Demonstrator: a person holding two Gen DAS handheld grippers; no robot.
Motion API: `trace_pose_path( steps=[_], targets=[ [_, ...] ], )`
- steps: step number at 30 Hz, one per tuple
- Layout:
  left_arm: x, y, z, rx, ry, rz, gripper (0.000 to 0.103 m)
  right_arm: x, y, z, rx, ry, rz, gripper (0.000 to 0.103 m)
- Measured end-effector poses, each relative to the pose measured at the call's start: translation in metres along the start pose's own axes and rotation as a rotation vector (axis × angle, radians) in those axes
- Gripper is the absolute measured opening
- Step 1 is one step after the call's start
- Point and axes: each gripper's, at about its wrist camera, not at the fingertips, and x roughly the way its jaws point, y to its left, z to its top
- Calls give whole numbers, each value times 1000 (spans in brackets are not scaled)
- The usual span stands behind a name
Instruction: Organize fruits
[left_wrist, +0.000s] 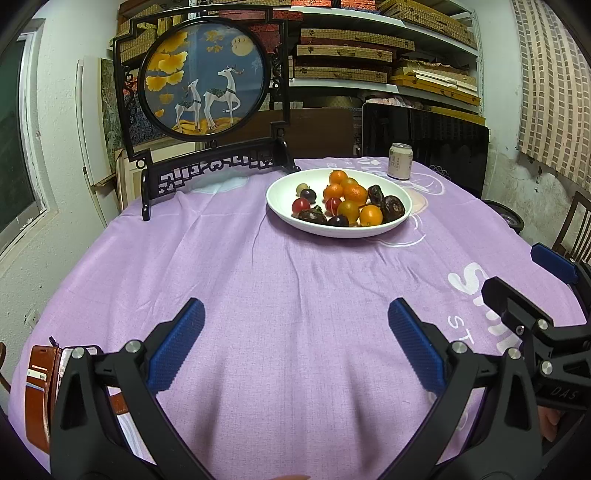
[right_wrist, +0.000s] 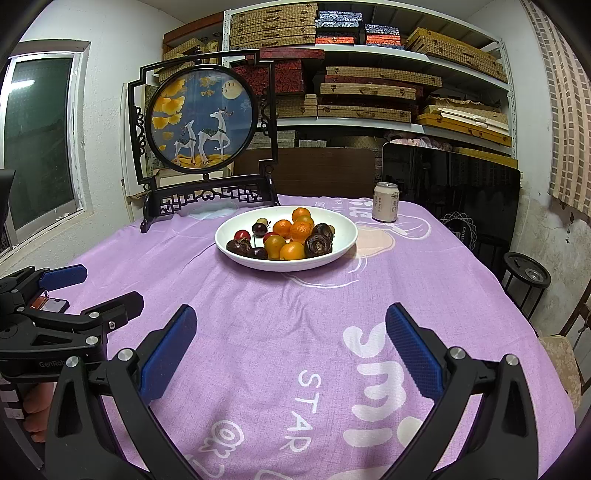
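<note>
Purple tablecloth (right_wrist: 258, 332) covers whole table. Landmark: white bowl (right_wrist: 343, 236), sitting toward far side of cloth. Deer screen in black frame (right_wrist: 201, 122) stands behind bowl, to its left. Pale drink can (right_wrist: 386, 202) upright behind bowl, to its right. Brown wallet (left_wrist: 37, 387) well in front of bowl, at near left edge. My left gripper (left_wrist: 295, 343) and my right gripper (right_wrist: 291, 339) both well short of bowl, jaws spread wide, holding nothing. Fruits (right_wrist: 284, 236) all inside bowl: small oranges, red cherry tomatoes, dark round ones.
</note>
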Motion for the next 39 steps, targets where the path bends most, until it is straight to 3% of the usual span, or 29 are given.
trace_pose_path(
  steps=[25,39],
  targets=[
    [-2,4,1,-3,-18,20,101,0,0,0,-1,0,0,102],
    [3,5,1,-20,17,-1,101,0,0,0,-1,0,1,102]
  ],
)
